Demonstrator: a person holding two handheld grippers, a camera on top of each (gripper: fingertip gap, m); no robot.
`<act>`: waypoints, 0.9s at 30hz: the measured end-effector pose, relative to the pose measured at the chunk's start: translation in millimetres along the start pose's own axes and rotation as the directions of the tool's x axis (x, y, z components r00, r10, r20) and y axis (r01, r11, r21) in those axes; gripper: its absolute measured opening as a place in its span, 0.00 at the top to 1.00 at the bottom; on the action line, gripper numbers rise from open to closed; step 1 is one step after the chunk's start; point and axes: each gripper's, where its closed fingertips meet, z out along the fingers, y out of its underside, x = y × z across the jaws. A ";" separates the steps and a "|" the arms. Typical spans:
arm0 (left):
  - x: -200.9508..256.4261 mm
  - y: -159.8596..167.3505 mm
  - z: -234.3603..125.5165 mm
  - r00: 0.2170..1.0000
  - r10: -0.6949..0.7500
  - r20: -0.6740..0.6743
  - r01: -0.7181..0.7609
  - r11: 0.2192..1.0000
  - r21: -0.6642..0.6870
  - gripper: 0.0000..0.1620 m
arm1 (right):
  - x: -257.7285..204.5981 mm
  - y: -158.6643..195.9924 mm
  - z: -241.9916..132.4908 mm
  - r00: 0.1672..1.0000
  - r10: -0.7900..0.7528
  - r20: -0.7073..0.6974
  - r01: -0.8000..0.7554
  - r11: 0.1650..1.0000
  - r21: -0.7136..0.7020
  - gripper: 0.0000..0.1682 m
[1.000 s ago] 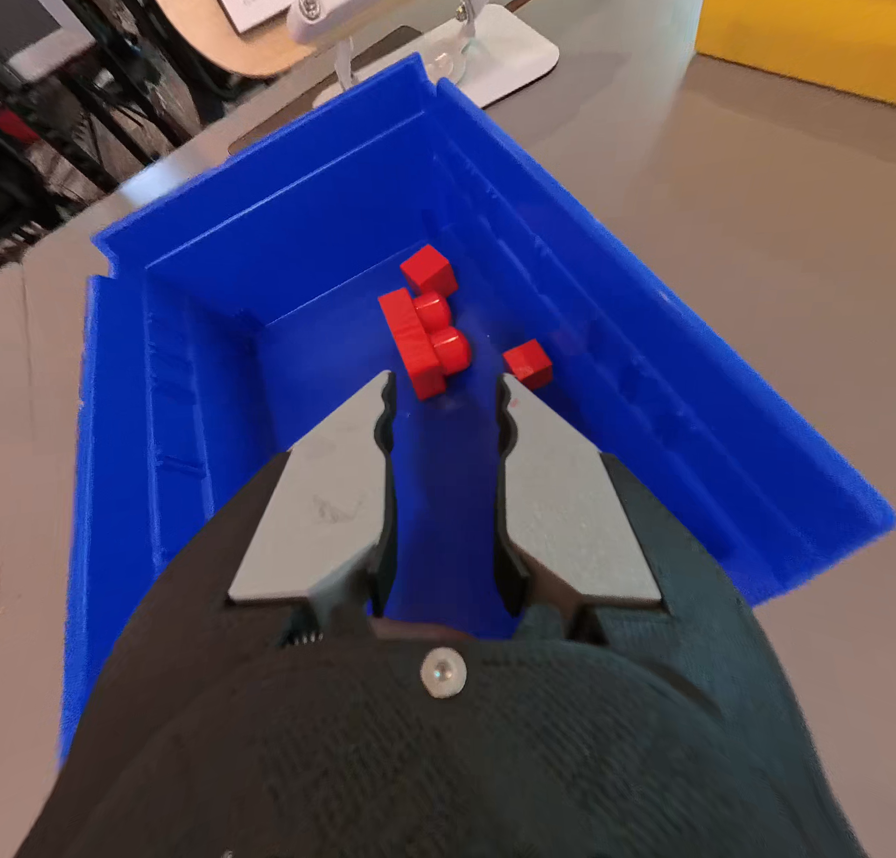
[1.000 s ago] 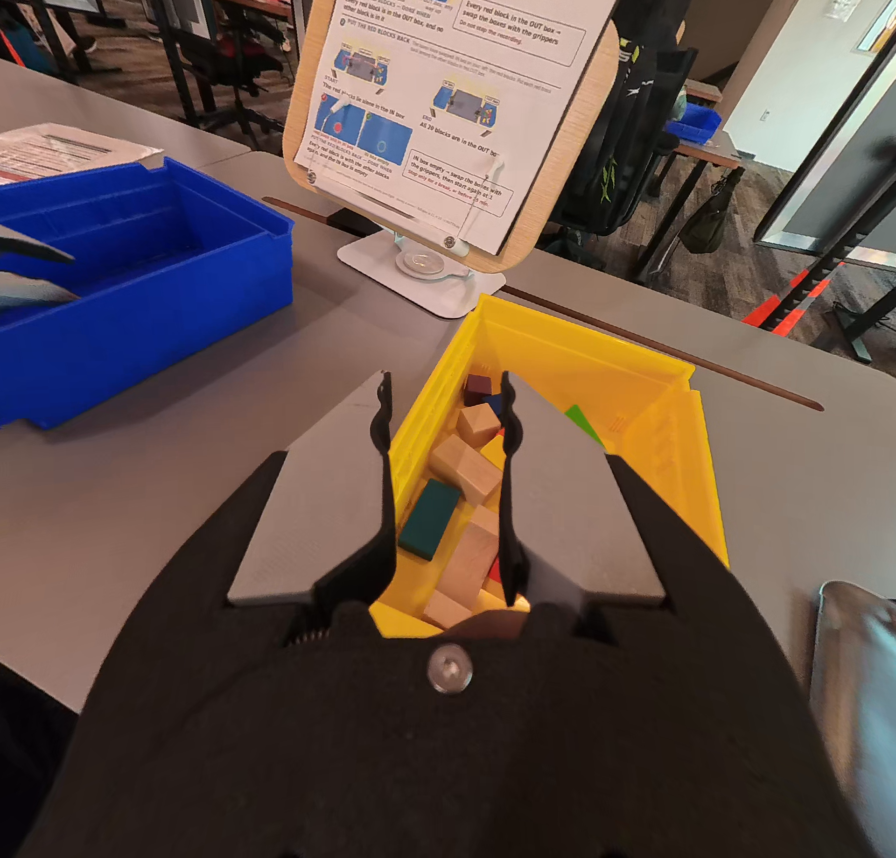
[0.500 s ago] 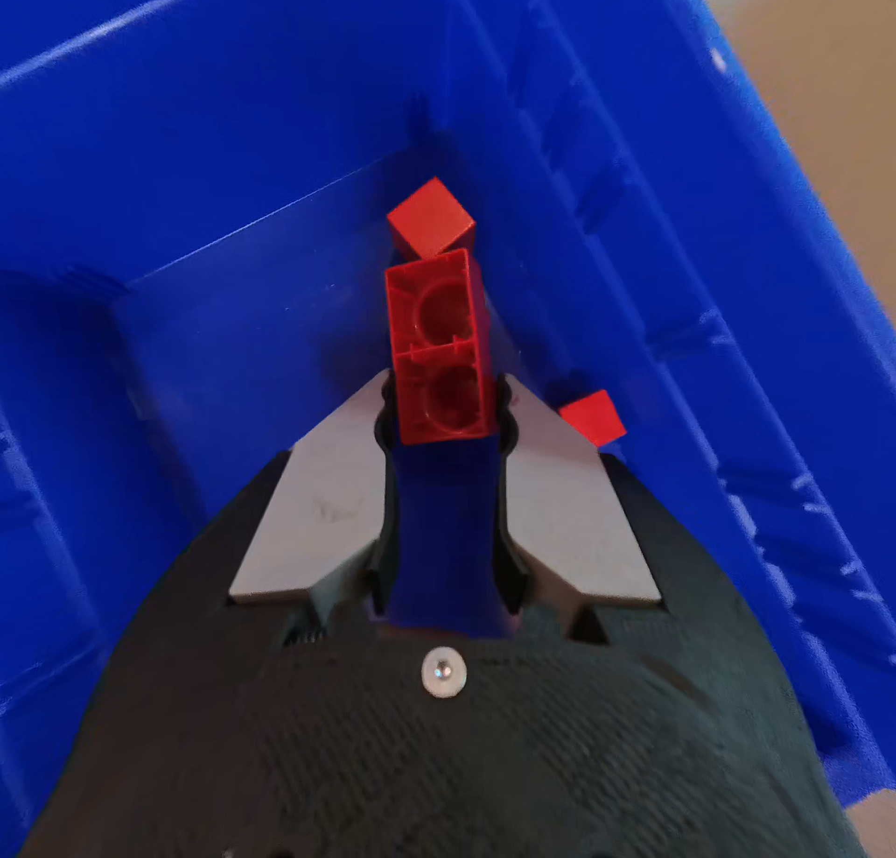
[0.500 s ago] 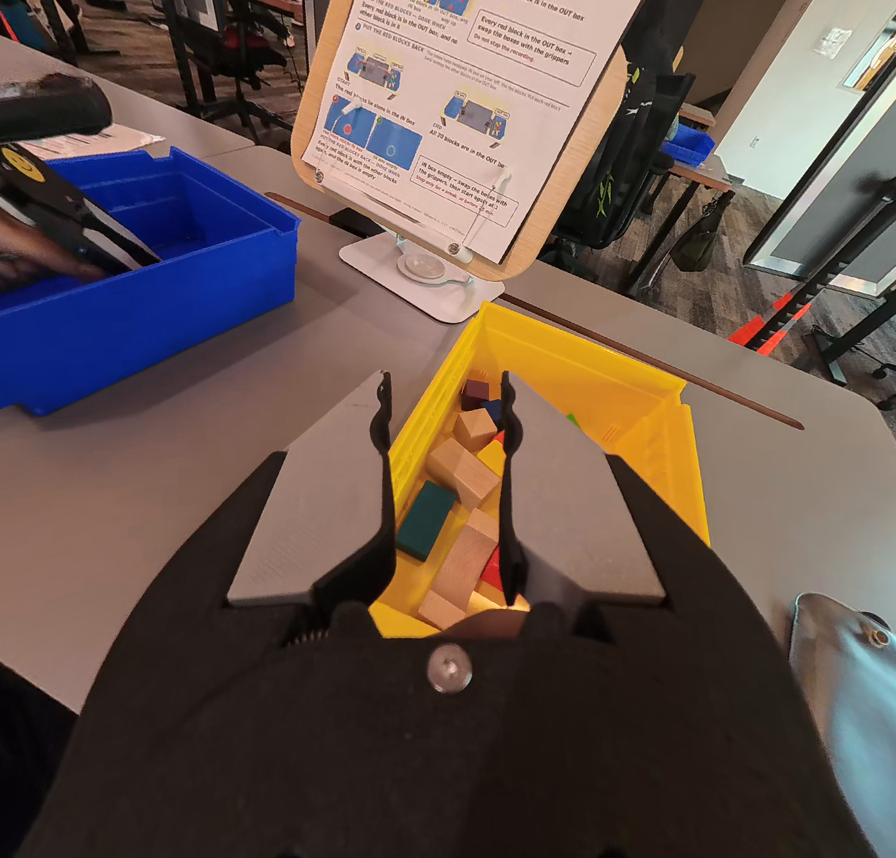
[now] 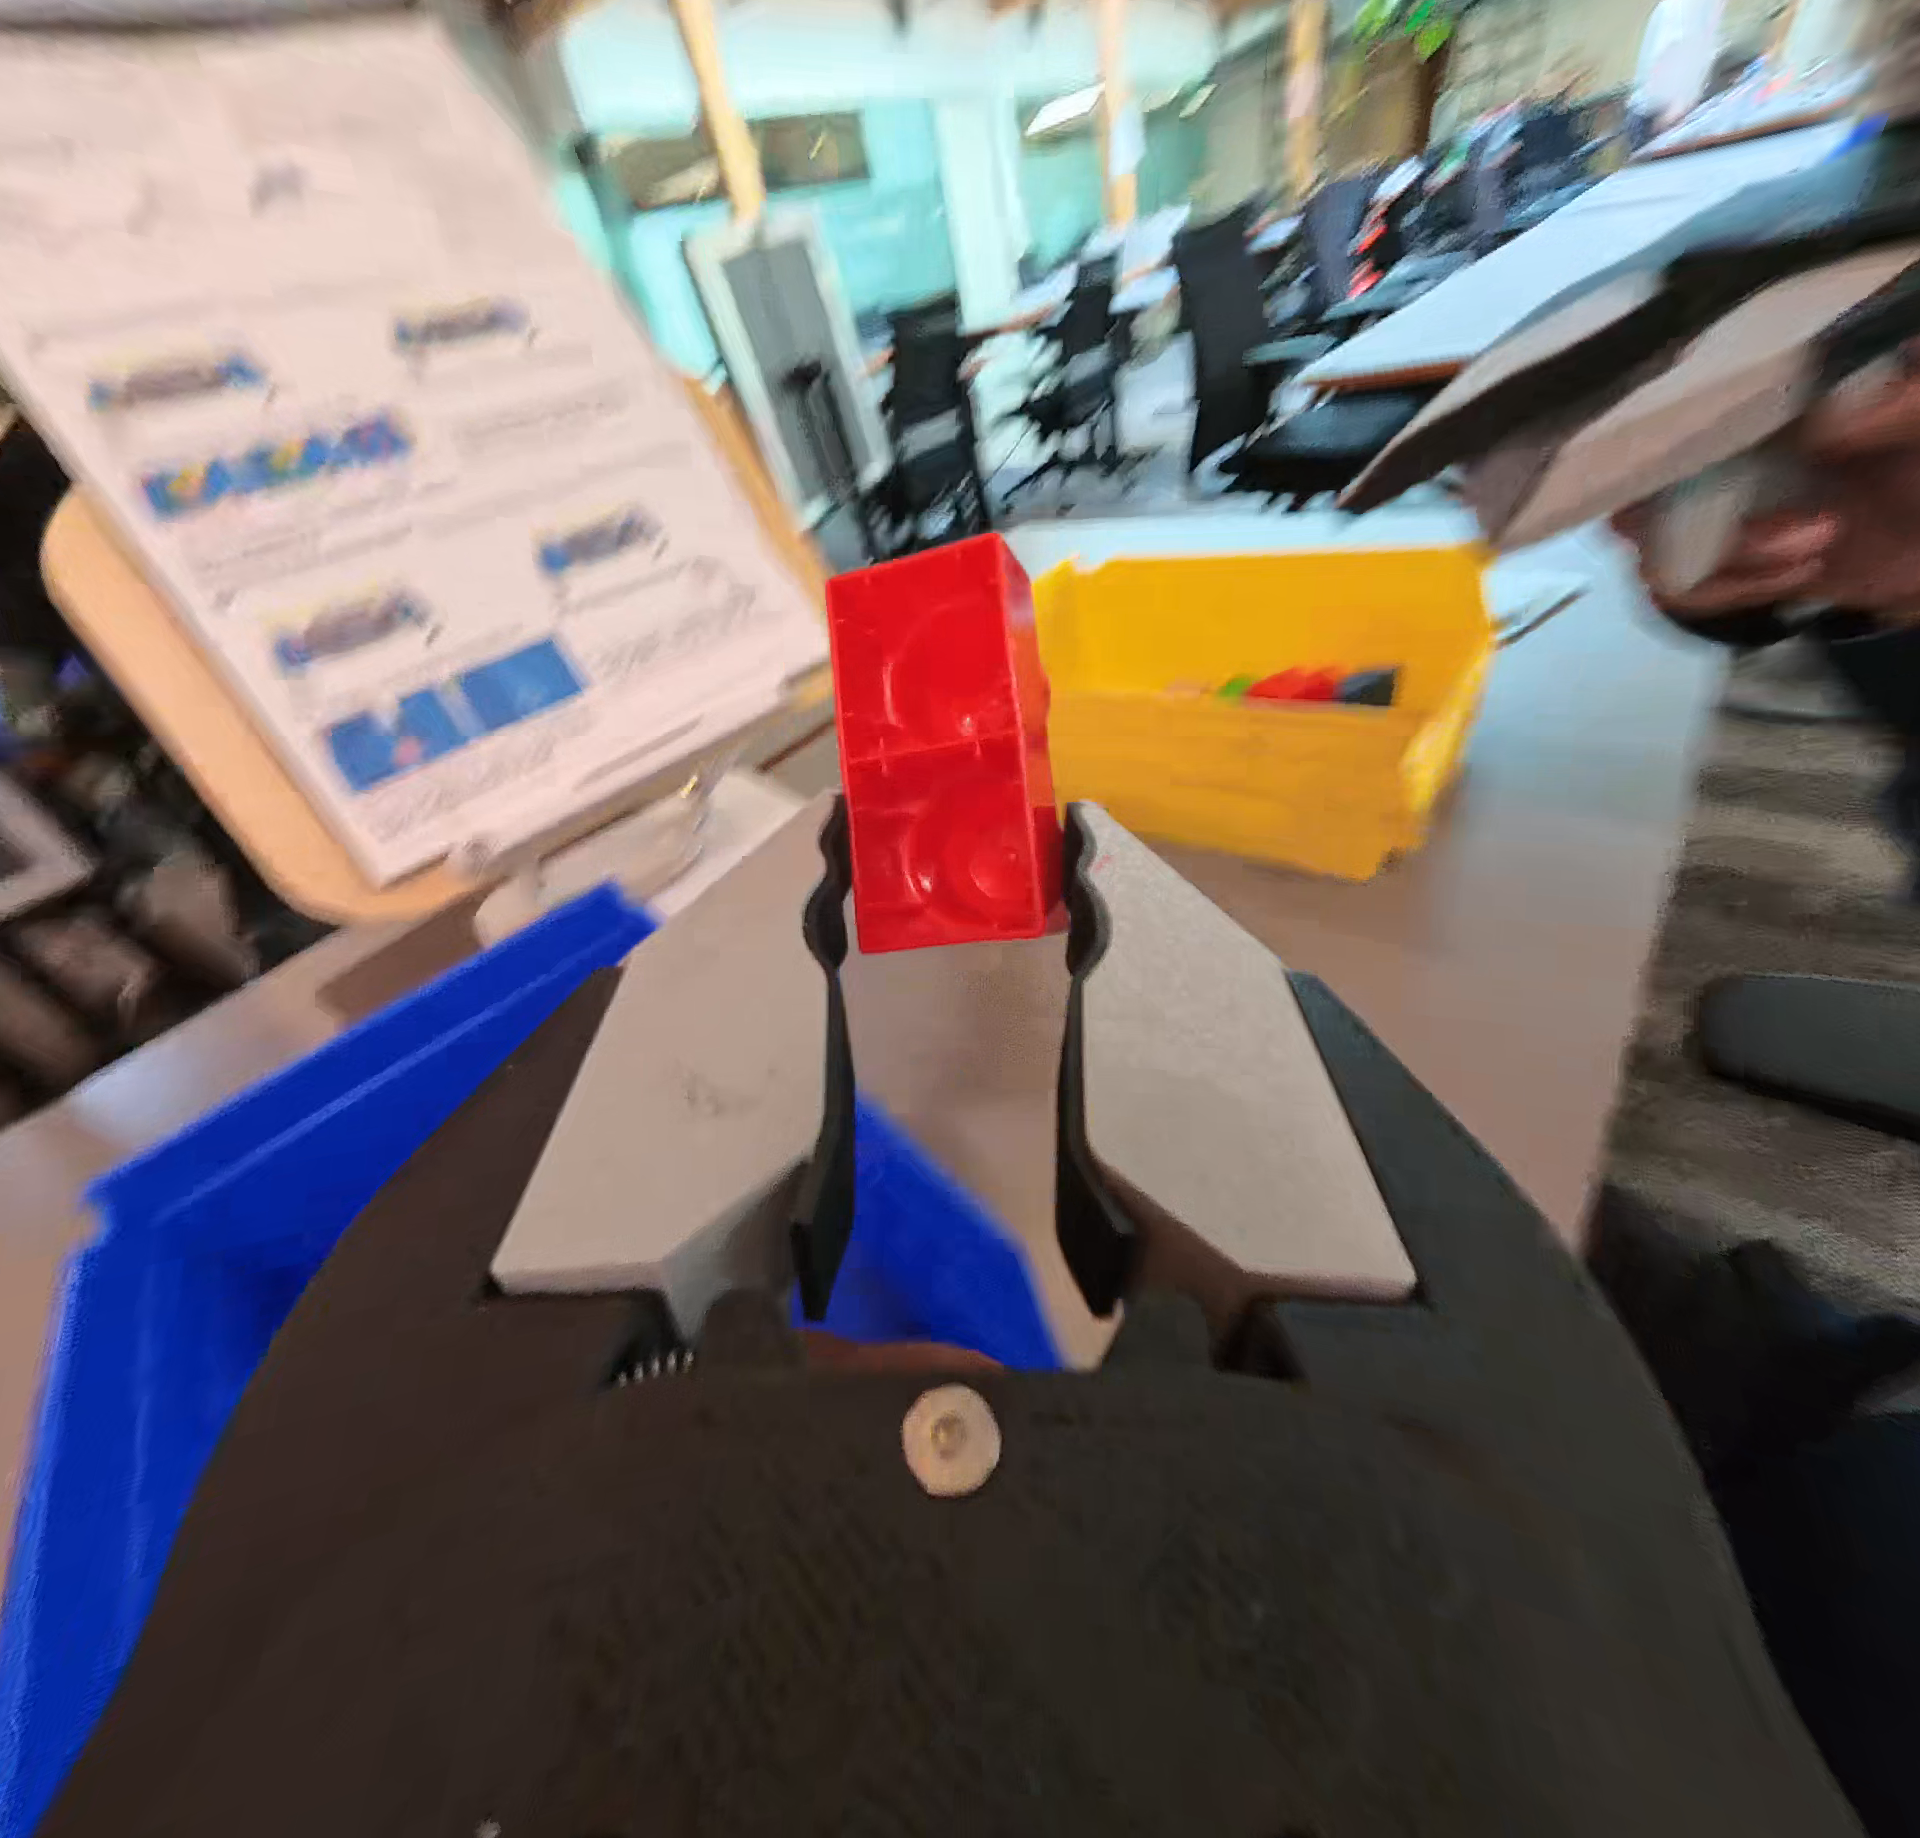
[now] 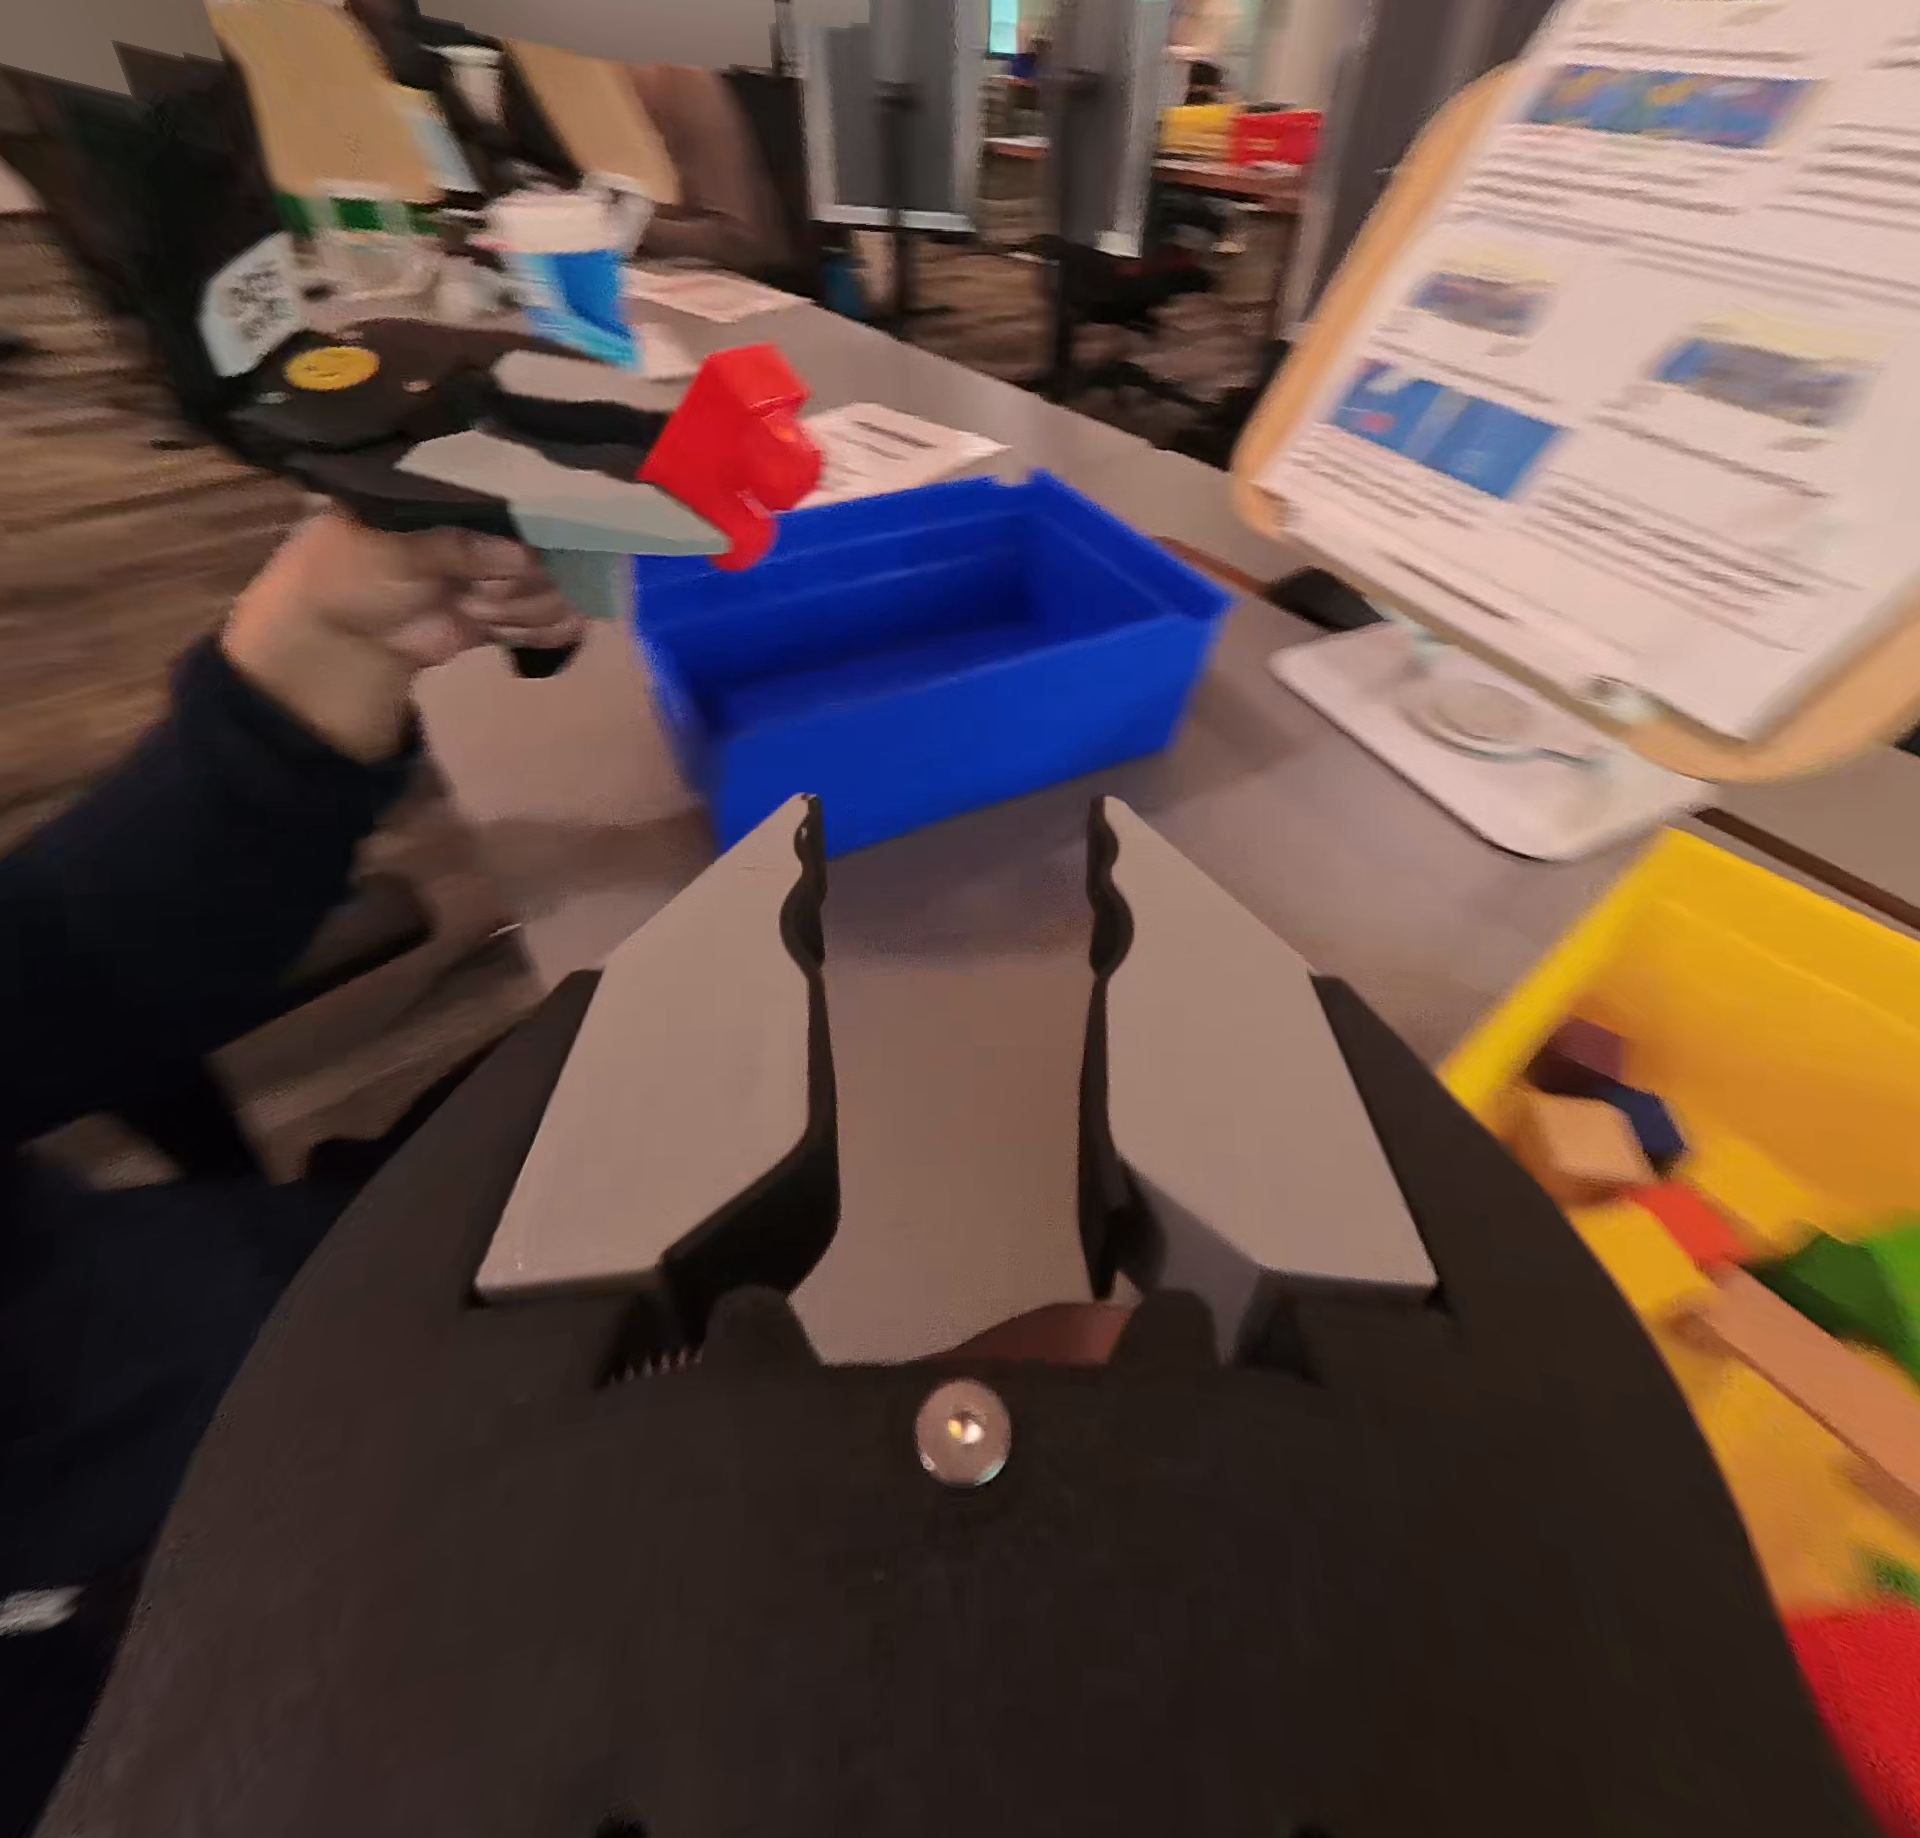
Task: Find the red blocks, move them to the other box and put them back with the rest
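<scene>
While your left gripper [image 5: 948, 874] is clamped on the red brick [image 5: 940, 765], the piece stands on end between the fingertips with its hollow underside turned to the camera, lifted clear above the near rim of the blue box [image 5: 312, 1196]. From your right wrist view the same brick [image 6: 740, 443] shows at the tip of that gripper [image 6: 717, 531], held in the air just above the left corner of the blue box [image 6: 935, 739], with your hand [image 6: 384, 614] wrapped round the handle. Your right gripper [image 6: 954, 874] has its jaws apart with nothing between them, hovering over the grey table [image 6: 956, 1113] between the two boxes. At its right sits the yellow box [image 6: 1683, 957], holding a mix of wooden blocks [image 6: 1579, 1144] in plain wood, blue, orange and green. In the left view the yellow box [image 5: 1226, 780] lies beyond the brick, well apart from it, and coloured pieces show over its low front wall. An instruction sheet on a wooden stand [image 6: 1600, 334] stands behind both boxes. Motion blur softens both views, so whether any red pieces lie inside the blue box cannot be made out.
</scene>
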 end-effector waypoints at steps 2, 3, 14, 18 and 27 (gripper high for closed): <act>36.8 -27.2 -5.8 0.994 0.001 -0.111 0.009 0.996 0.093 0.76 | -28.9 -2.0 8.5 0.995 -0.019 0.099 0.018 1.000 0.002 0.69; 52.1 -34.4 -7.8 0.988 0.013 -0.156 0.004 0.994 0.111 0.76 | -40.8 -5.0 11.5 0.991 -0.031 0.132 0.029 0.999 0.016 0.68; 137.6 -36.6 -6.6 0.918 0.115 -0.379 -0.082 0.991 0.103 0.76 | -115.7 -24.7 15.9 0.897 0.041 0.439 -0.093 0.991 0.098 0.59; 140.6 -29.4 -0.7 0.922 0.151 -0.356 -0.132 0.988 0.077 0.76 | -117.5 -23.0 17.1 0.885 0.051 0.462 -0.105 0.990 0.092 0.73; 144.0 -15.1 6.2 0.917 0.165 -0.363 -0.169 0.985 0.022 0.76 | -119.2 -17.4 23.3 0.893 0.020 0.449 -0.064 0.995 0.083 0.77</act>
